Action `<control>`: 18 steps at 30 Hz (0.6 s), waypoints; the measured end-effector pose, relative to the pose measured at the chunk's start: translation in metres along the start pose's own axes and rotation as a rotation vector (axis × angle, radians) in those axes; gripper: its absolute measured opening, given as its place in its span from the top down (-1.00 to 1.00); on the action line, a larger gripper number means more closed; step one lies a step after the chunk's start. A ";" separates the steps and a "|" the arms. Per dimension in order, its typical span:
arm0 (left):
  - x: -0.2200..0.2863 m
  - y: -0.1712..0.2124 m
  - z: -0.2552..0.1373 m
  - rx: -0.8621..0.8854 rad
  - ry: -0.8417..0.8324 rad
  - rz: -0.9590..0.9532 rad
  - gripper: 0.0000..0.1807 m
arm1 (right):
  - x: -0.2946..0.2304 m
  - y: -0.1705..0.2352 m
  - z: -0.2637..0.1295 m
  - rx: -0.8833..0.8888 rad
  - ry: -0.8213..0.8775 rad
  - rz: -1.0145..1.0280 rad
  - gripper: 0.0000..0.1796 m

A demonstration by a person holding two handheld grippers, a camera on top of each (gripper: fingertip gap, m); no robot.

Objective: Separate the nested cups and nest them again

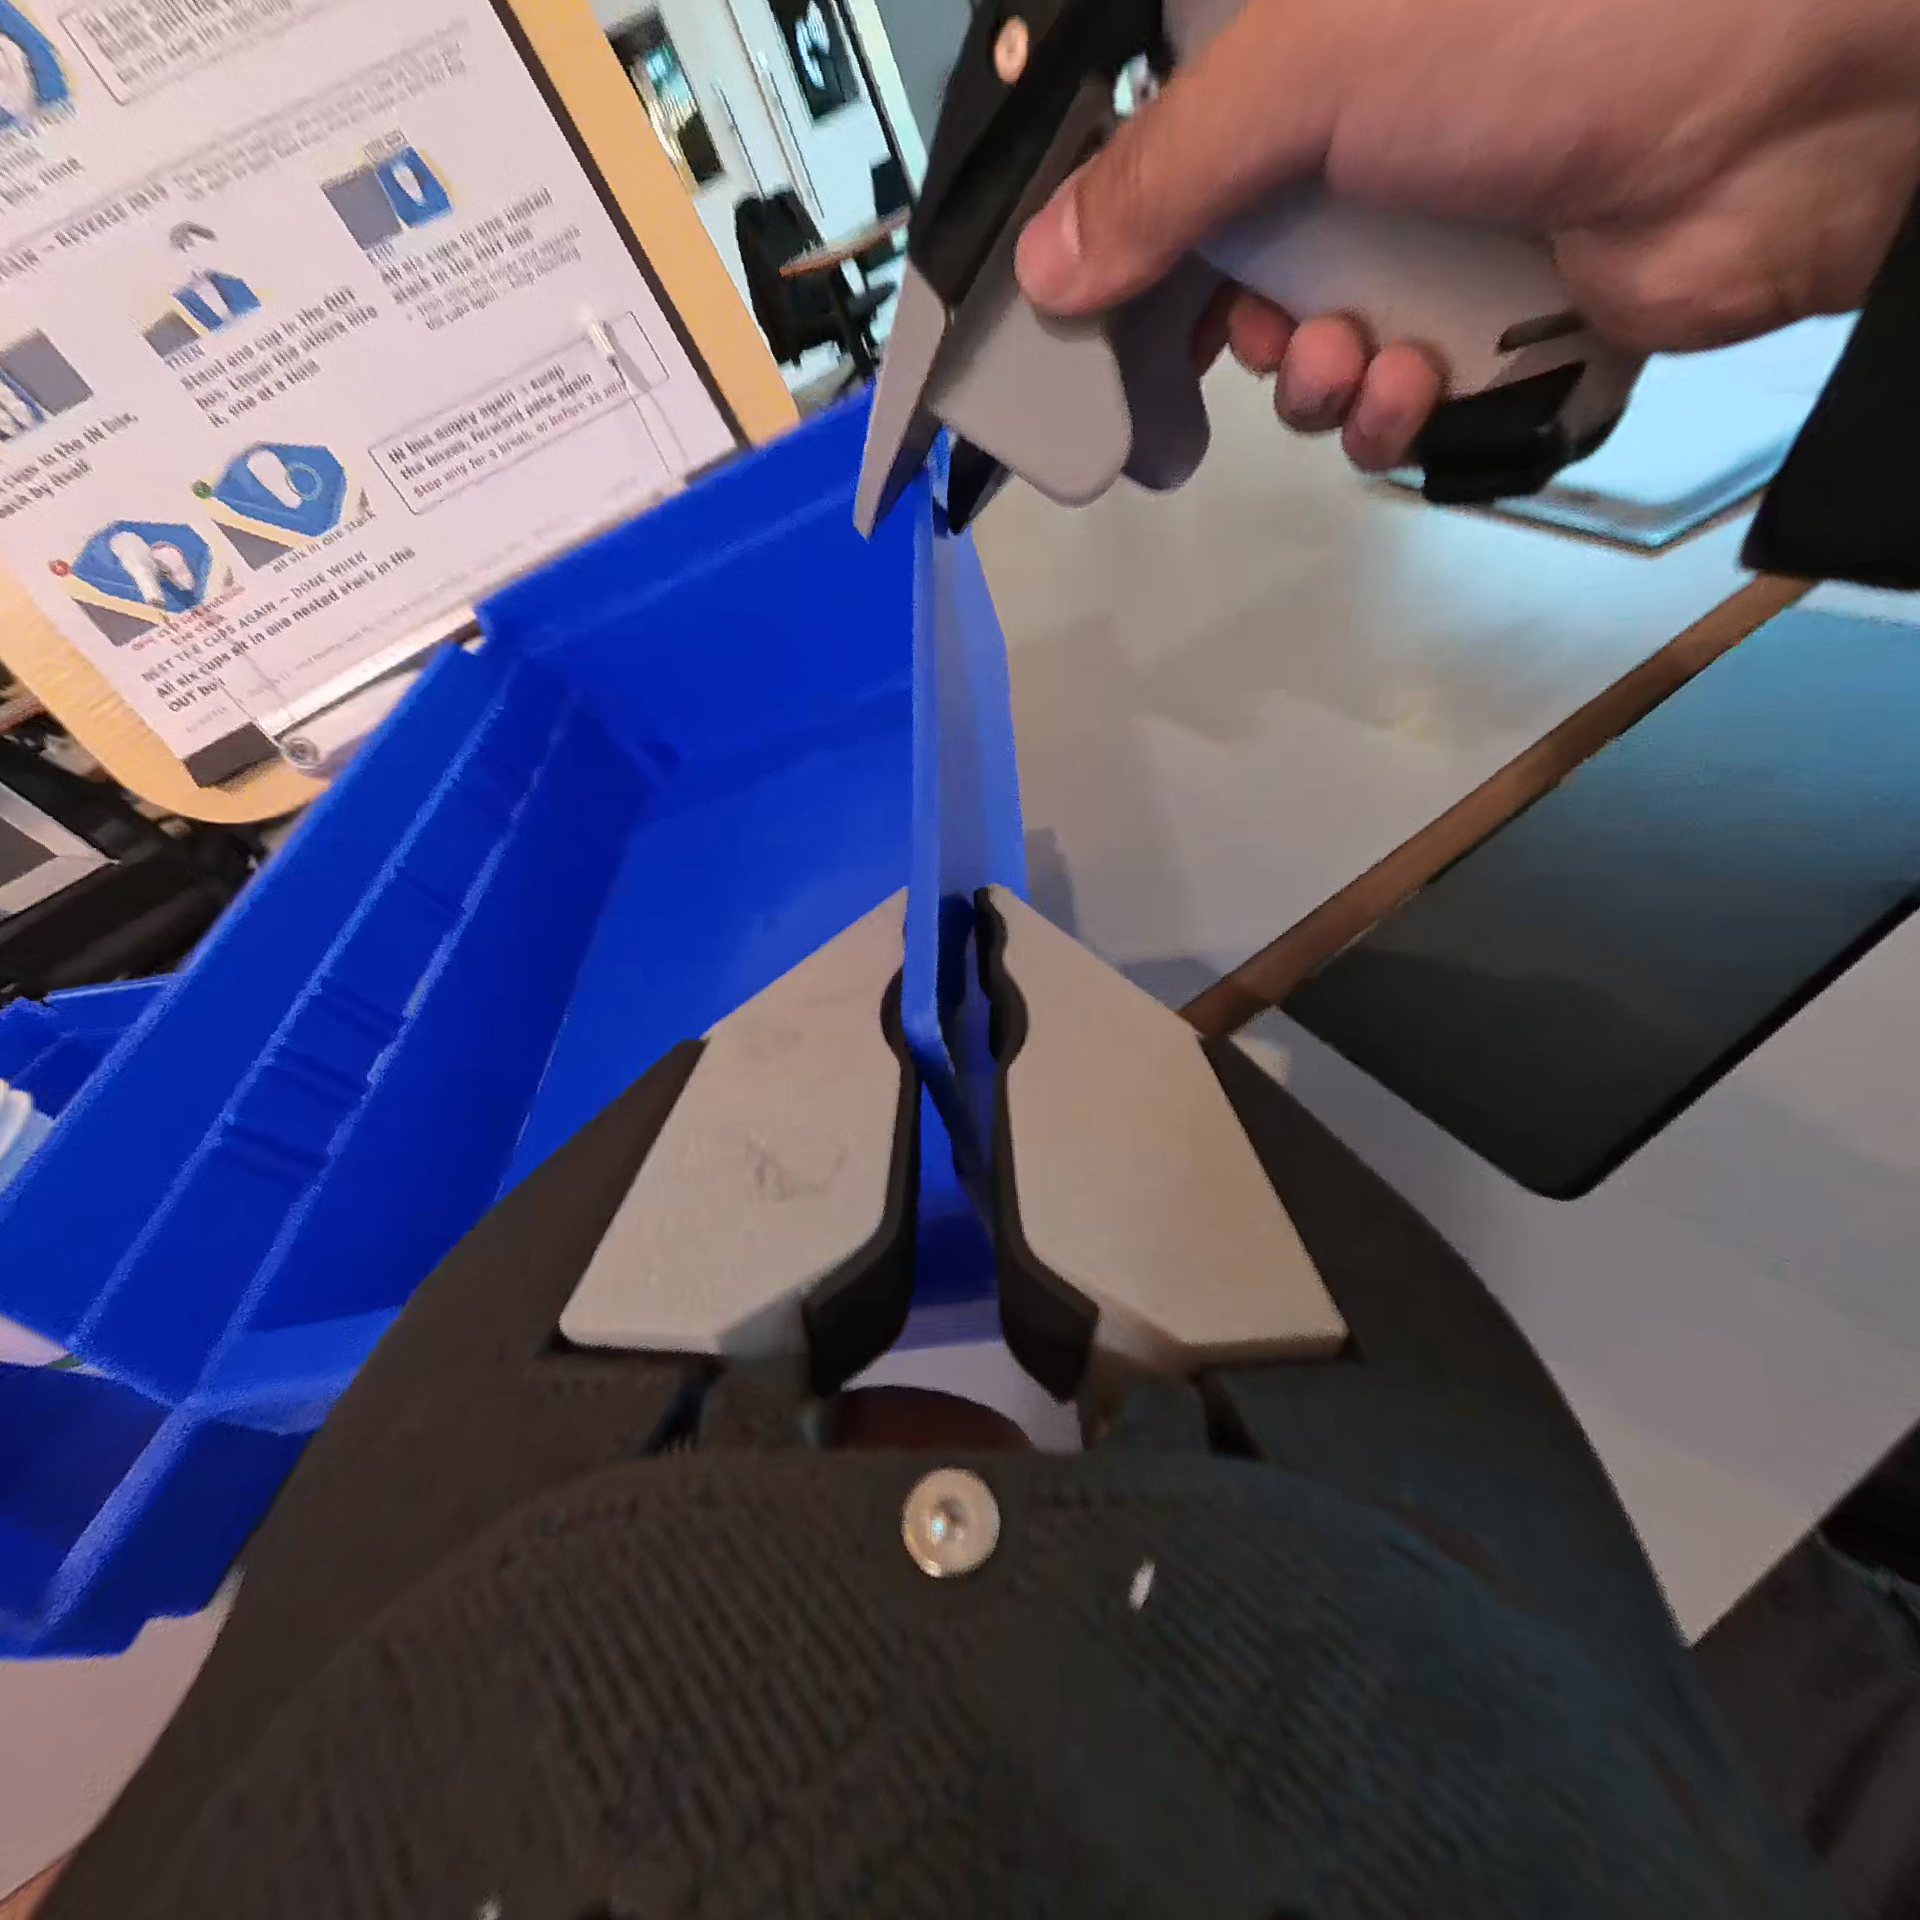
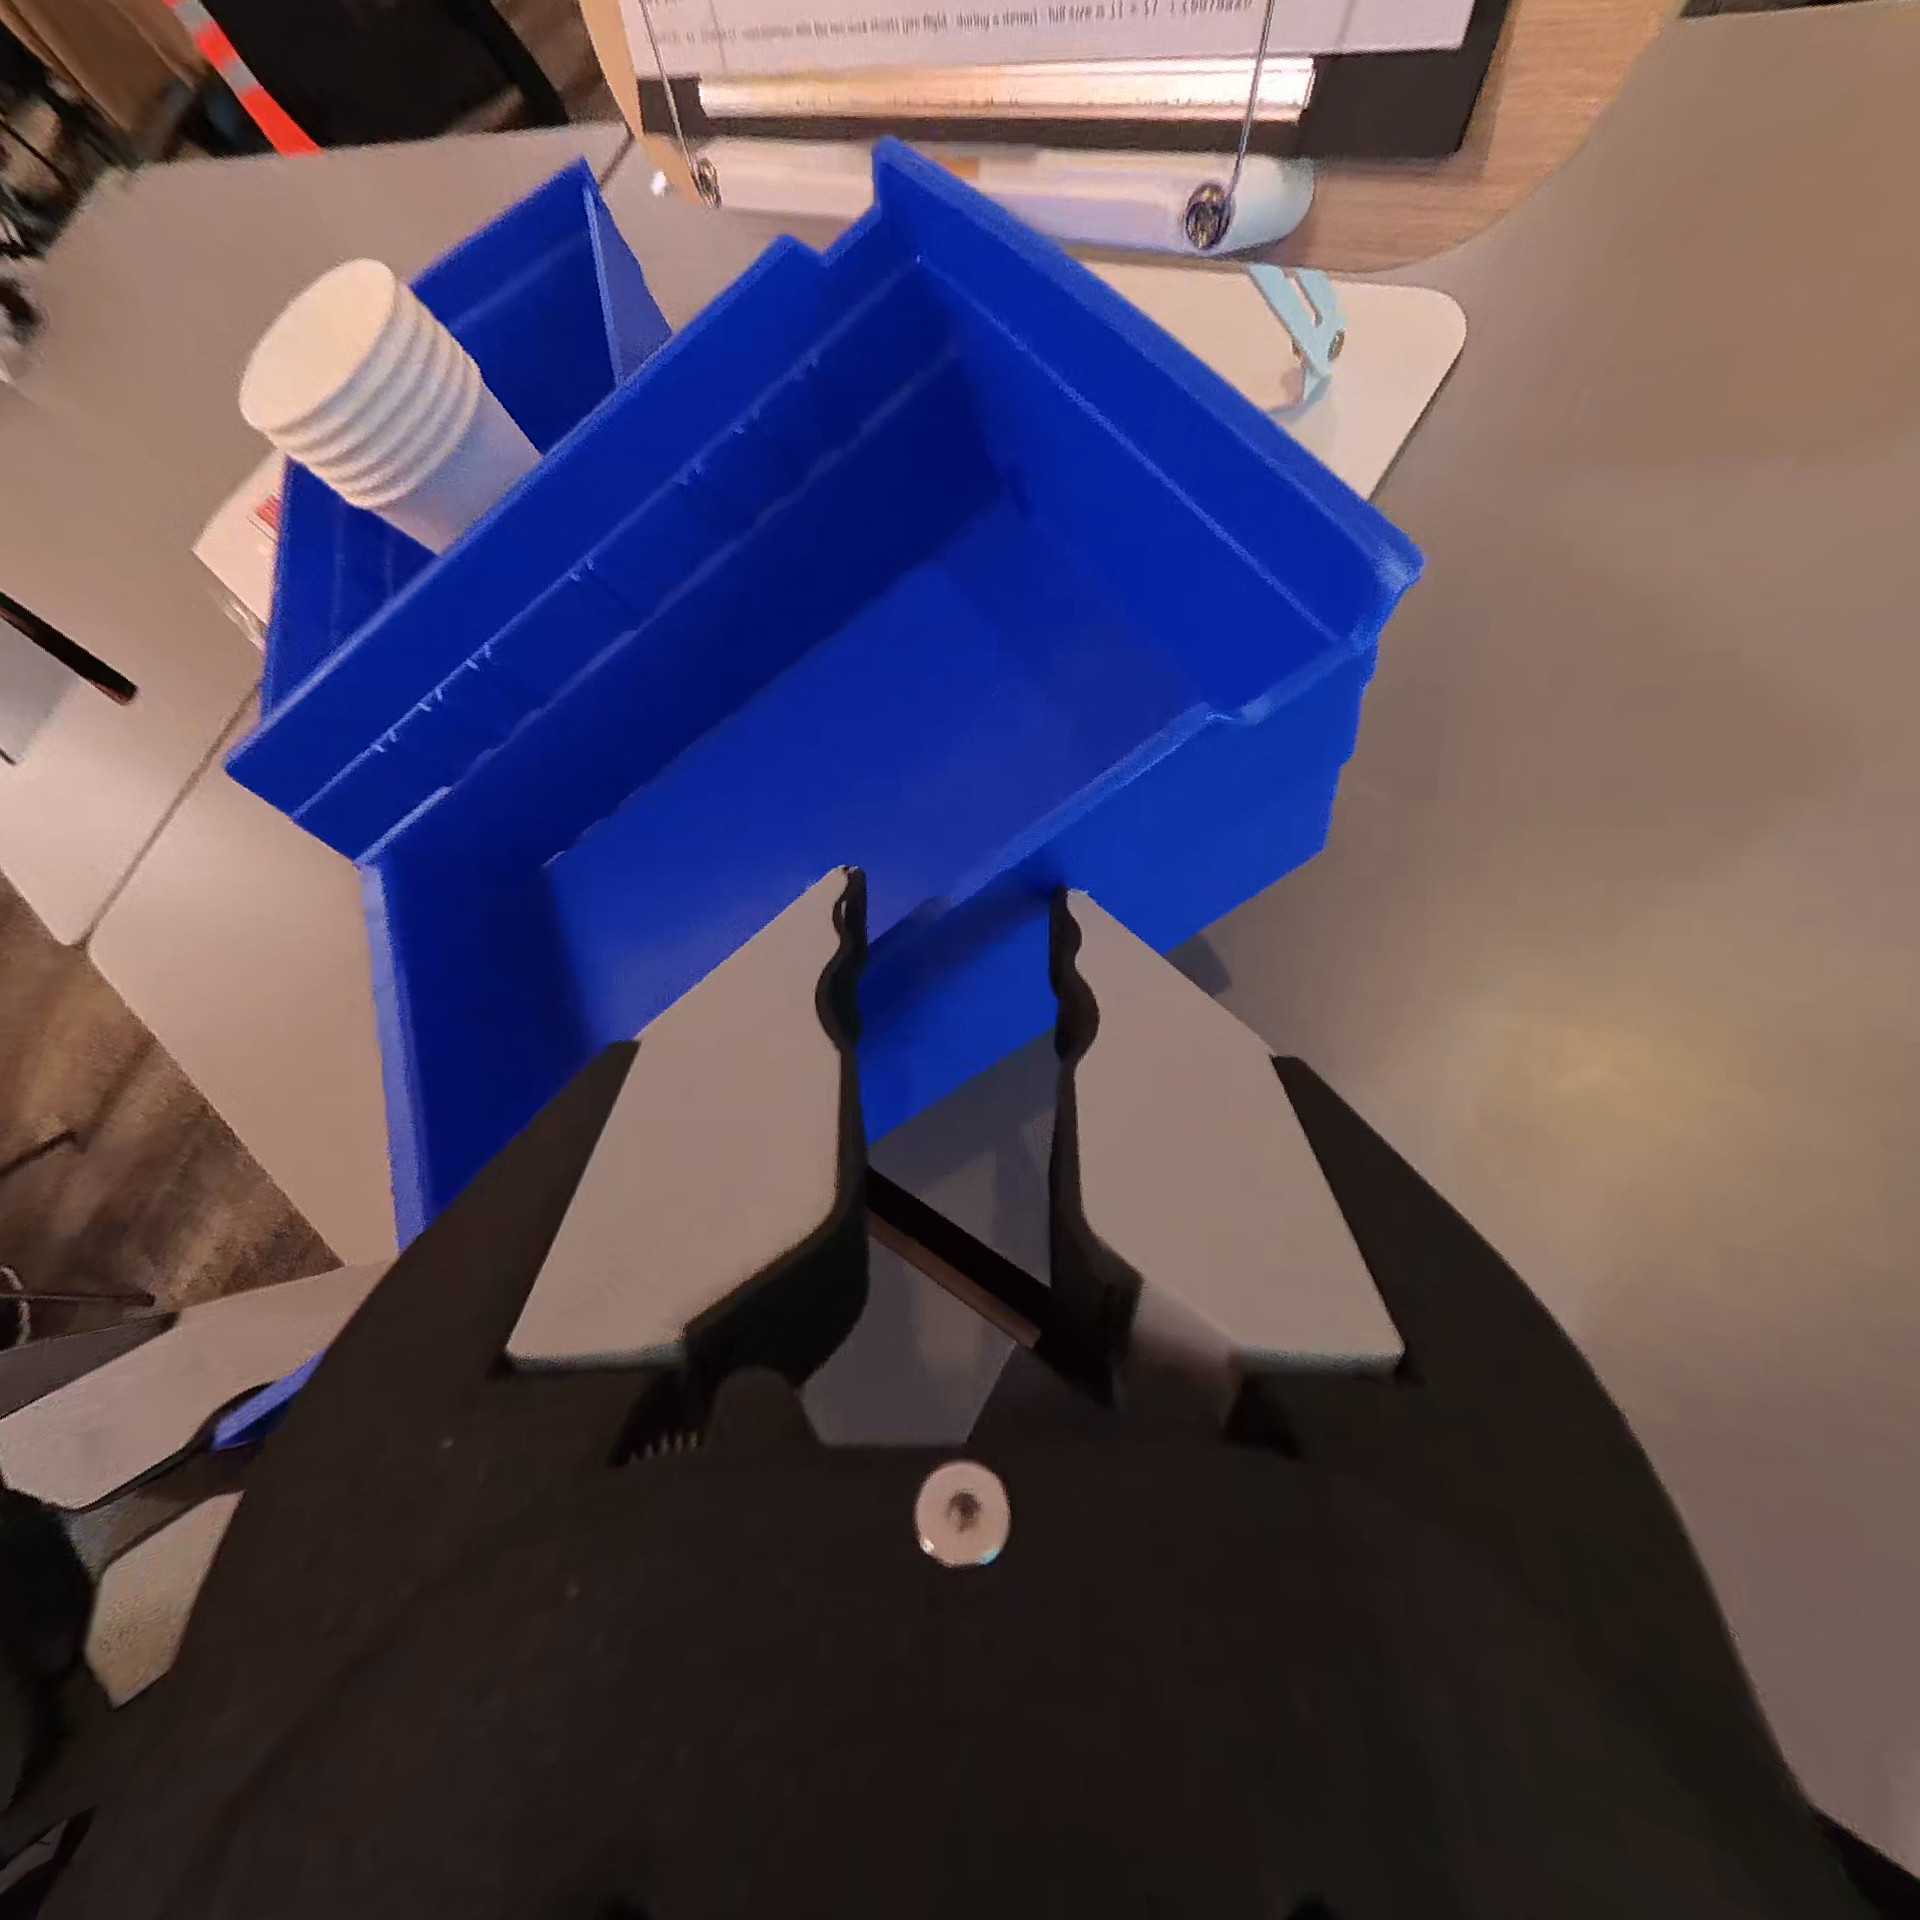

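Note:
A stack of nested white cups (image 2: 364, 395) leans bottom-up in the far blue bin (image 2: 520, 281). The near blue bin (image 2: 1143, 468) is empty and sits tilted against the far one. My left gripper (image 1: 945, 904) is shut on a side wall of this empty bin (image 1: 623, 831). My right gripper (image 2: 951, 894) straddles the bin's low front wall, which fills the gap between its jaws. It also shows in the left wrist view (image 1: 920, 514), held by a hand (image 1: 1455, 156), clamped farther along the bin's rim. No cup is in either gripper.
An instruction board (image 1: 312, 312) stands on a clip stand behind the bins (image 2: 1039, 62). The bins rest on a grey table (image 2: 1662, 727). A black panel (image 1: 1610, 883) lies to the right of the bin. A finger of my left gripper (image 2: 104, 1403) shows at the lower left. The gap from one gripper's tips to the other's is roughly 15 cm.

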State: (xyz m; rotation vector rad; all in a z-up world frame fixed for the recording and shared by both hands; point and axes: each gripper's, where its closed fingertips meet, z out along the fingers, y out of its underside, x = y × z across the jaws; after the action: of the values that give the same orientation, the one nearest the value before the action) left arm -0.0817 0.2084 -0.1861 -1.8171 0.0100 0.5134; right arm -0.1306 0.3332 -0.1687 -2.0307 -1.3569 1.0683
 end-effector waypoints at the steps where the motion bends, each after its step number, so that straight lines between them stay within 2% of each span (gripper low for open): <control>1: 0.000 -0.002 -0.001 0.008 -0.005 -0.009 0.97 | 0.000 0.002 0.000 -0.012 0.004 -0.001 0.66; 3: 0.004 -0.005 -0.003 0.021 0.007 -0.017 0.99 | 0.003 0.008 0.001 -0.025 0.013 0.002 0.70; 5: 0.009 0.000 -0.001 -0.002 0.015 0.014 0.99 | 0.010 0.011 -0.001 -0.008 0.042 -0.020 0.87; 11: 0.029 0.005 -0.008 0.003 0.072 0.068 0.93 | 0.035 0.025 -0.002 -0.018 0.090 0.018 0.93; 15: 0.037 0.000 -0.031 0.029 0.116 0.087 0.85 | 0.062 0.035 -0.004 -0.053 0.141 0.044 0.97; 16: 0.031 -0.001 -0.036 0.035 0.104 0.067 1.00 | 0.067 0.037 -0.006 -0.053 0.130 0.071 0.96; 18: 0.017 -0.001 -0.047 0.038 0.103 0.025 1.00 | 0.084 0.038 -0.009 -0.055 0.165 0.082 0.97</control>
State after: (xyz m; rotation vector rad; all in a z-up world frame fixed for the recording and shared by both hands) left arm -0.0498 0.1695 -0.1815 -1.8066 0.1127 0.4343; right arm -0.0845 0.3953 -0.2204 -2.1791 -1.2412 0.8839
